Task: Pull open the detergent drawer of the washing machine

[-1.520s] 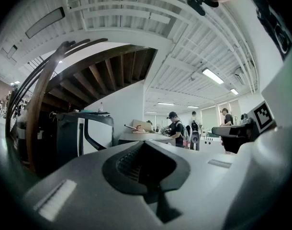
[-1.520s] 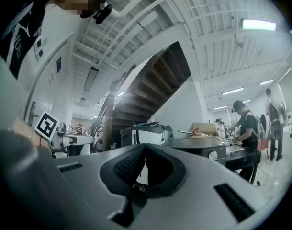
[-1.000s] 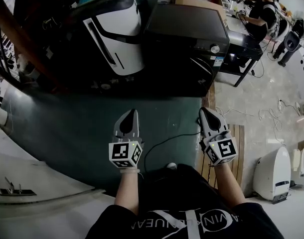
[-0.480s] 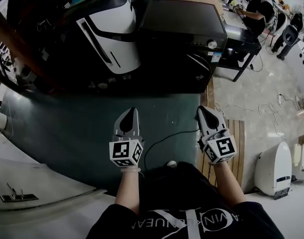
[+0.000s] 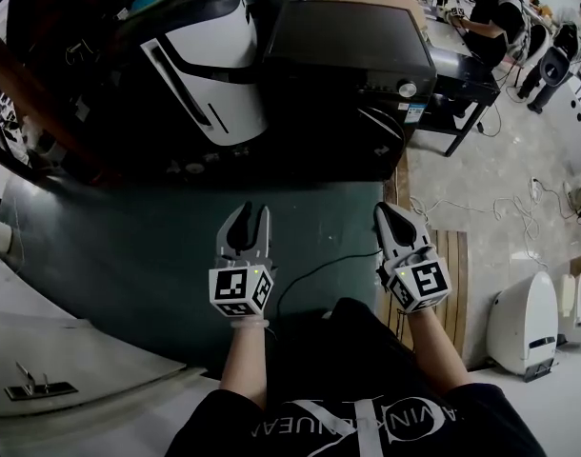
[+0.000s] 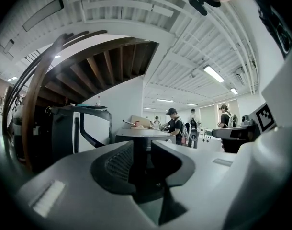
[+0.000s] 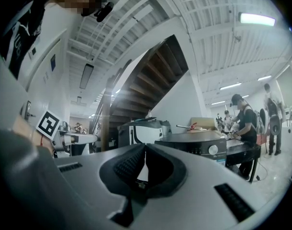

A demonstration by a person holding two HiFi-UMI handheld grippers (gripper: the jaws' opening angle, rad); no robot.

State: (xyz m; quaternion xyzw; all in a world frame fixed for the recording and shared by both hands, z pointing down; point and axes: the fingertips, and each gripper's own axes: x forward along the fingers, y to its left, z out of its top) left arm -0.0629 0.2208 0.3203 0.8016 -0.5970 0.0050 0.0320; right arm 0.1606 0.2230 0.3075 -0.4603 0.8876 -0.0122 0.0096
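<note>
The washing machine (image 5: pixel 352 46) is a dark box at the top centre of the head view, with a round knob (image 5: pixel 409 90) on its front right. Its front is too dark to make out the detergent drawer. My left gripper (image 5: pixel 250 211) hovers over the green floor well short of the machine. Its jaws have just been opening and stand open with nothing between them. My right gripper (image 5: pixel 385 208) is level with it on the right, shut and empty. The machine (image 6: pixel 142 134) shows past the parted jaws in the left gripper view. The right gripper view has it (image 7: pixel 198 145) right of the jaws.
A white-and-black appliance (image 5: pixel 210 55) stands left of the washing machine, and a black table (image 5: pixel 471 84) right of it. A black cable (image 5: pixel 310 274) crosses the green floor (image 5: pixel 129 246). Wooden slats (image 5: pixel 454 265) and white units (image 5: pixel 524 322) lie to the right. People (image 5: pixel 500 8) work at the back right.
The left gripper's jaws have parted from shut to open. Both grippers have edged forward towards the washing machine, which sits slightly lower in the head view.
</note>
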